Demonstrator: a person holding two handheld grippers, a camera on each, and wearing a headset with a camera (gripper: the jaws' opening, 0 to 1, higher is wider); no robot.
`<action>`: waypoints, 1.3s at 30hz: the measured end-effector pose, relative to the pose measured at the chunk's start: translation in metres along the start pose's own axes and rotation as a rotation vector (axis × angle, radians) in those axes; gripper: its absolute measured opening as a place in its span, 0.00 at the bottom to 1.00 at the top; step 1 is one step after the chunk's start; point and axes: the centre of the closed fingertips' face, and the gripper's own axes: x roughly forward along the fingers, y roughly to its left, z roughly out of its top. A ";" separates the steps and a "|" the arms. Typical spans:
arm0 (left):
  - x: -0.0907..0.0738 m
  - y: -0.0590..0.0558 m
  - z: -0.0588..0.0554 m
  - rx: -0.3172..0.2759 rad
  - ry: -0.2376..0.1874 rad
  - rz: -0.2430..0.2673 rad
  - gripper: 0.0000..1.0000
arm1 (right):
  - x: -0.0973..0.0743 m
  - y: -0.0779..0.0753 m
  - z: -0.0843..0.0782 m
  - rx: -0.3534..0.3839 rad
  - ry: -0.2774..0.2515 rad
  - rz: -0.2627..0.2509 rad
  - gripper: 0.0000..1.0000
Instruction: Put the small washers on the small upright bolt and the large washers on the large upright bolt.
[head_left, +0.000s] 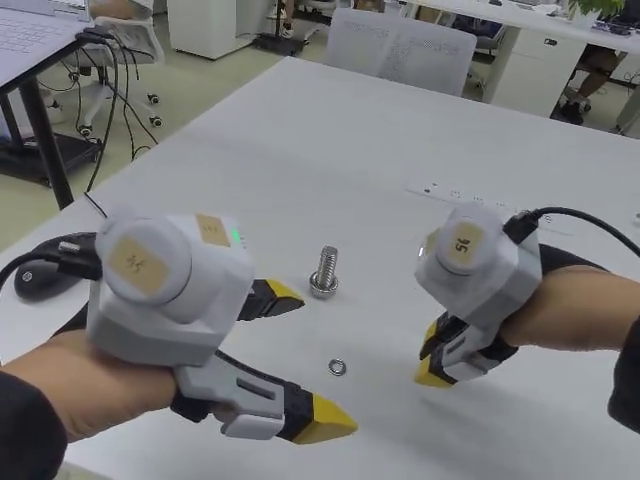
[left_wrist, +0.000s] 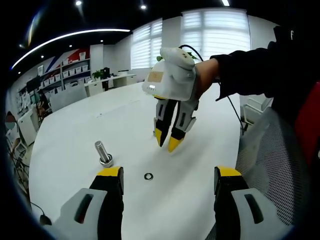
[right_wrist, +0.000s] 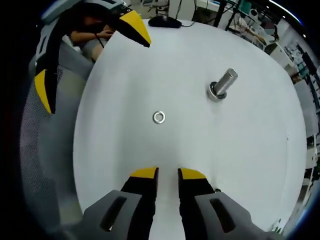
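Note:
An upright bolt (head_left: 323, 273) stands on the white table (head_left: 400, 150), with one small washer (head_left: 337, 367) lying flat in front of it. My left gripper (head_left: 308, 358) is open wide, its jaws either side of the washer and a little short of it. In the left gripper view the washer (left_wrist: 148, 176) lies just beyond my left gripper (left_wrist: 169, 172), and the bolt (left_wrist: 103, 153) is to the left. My right gripper (head_left: 432, 375) points down at the table right of the washer, jaws close together with nothing seen between them. From my right gripper (right_wrist: 168, 174) the washer (right_wrist: 159, 117) and bolt (right_wrist: 222, 84) lie ahead.
A black mouse (head_left: 35, 280) and cable lie at the table's left edge. A mesh chair (head_left: 400, 45) stands behind the far edge, with desks beyond. The other gripper (left_wrist: 167, 140) hangs over the table past the washer.

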 end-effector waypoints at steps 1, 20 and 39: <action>0.000 0.000 0.000 -0.001 -0.001 0.000 0.73 | 0.001 0.001 0.003 -0.007 -0.002 0.003 0.17; -0.001 -0.002 -0.002 -0.004 0.003 -0.002 0.73 | 0.024 0.015 0.057 -0.112 -0.027 0.048 0.17; -0.004 -0.004 -0.003 -0.008 0.001 0.001 0.73 | 0.037 0.017 0.060 -0.126 -0.004 0.057 0.18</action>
